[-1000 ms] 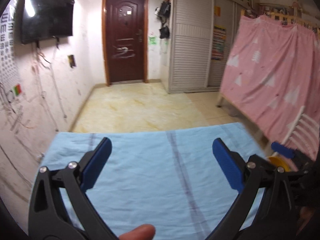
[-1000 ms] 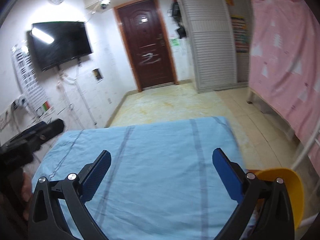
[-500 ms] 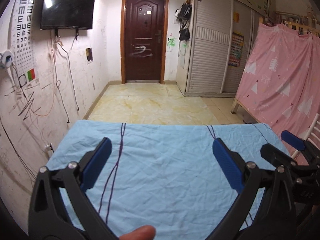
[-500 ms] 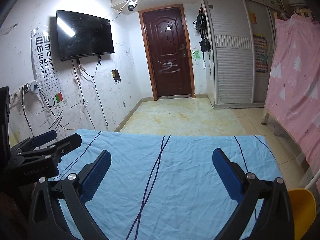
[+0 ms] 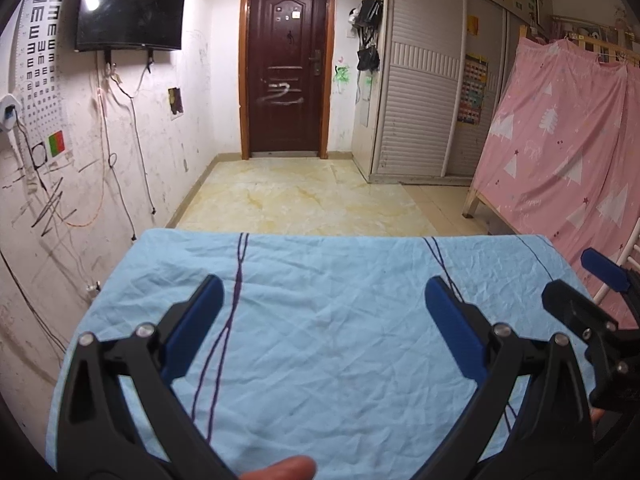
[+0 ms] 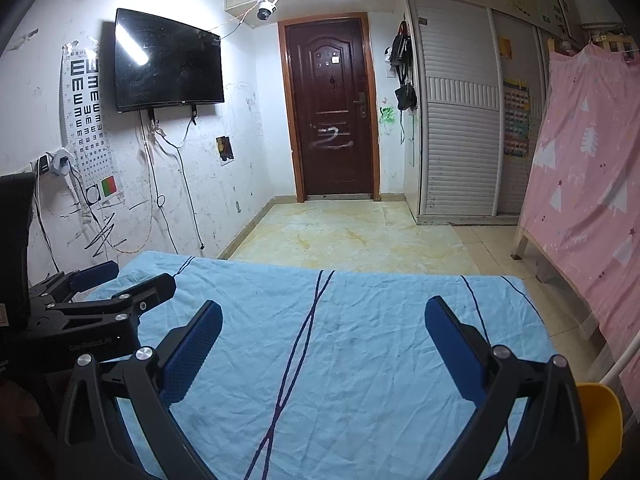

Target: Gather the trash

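Note:
A light blue cloth (image 5: 320,320) with dark purple stripes covers the table in front of me, also seen as the blue cloth (image 6: 340,340) in the right wrist view. No trash shows in either view. My left gripper (image 5: 322,304) hangs open over the cloth with nothing between its blue pads. My right gripper (image 6: 324,320) is open too, over the cloth. The right gripper (image 5: 600,296) shows at the right edge of the left wrist view, and the left gripper (image 6: 120,284) at the left edge of the right wrist view.
A yellow chair seat (image 6: 600,420) sits at the table's right front corner. A pink-curtained bed (image 5: 568,148) lines the right side. Beyond the table lie a tiled floor (image 5: 304,196), a brown door (image 5: 286,68) and a white wardrobe (image 5: 424,92). A TV (image 6: 168,60) hangs on the left wall.
Both cameras have tilted upward and steadied, so more of the walls and door shows and less of the cloth. Both grippers stay open.

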The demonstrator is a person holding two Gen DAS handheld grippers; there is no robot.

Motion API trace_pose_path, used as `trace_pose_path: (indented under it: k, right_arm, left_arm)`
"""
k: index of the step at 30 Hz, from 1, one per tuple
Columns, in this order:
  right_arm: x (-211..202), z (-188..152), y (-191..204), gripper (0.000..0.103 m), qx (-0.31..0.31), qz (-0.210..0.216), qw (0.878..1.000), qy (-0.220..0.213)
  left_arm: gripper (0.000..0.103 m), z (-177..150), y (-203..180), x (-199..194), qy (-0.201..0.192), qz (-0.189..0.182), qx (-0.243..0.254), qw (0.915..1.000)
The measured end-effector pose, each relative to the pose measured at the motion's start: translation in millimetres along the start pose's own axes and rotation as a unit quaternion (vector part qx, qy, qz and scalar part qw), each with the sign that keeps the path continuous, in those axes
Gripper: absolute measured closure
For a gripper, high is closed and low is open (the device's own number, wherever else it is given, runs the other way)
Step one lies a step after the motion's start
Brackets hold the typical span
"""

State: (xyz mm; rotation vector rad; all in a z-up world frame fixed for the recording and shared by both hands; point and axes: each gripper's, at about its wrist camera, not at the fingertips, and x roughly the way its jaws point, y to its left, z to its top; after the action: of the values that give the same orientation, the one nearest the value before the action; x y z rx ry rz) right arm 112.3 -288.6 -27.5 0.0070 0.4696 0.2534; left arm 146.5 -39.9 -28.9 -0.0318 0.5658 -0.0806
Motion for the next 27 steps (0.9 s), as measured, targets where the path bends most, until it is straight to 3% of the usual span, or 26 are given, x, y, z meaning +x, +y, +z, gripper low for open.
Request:
trace_pose_path:
  k: [27]
  right_arm:
    - [-1.5, -2.9, 4.2, 0.009, -0.001, -0.008, 1.0, -0.001]
  left_arm:
    - [0.006, 0.9, 5.8, 1.6, 0.004, 0.001, -0.005, 1.0]
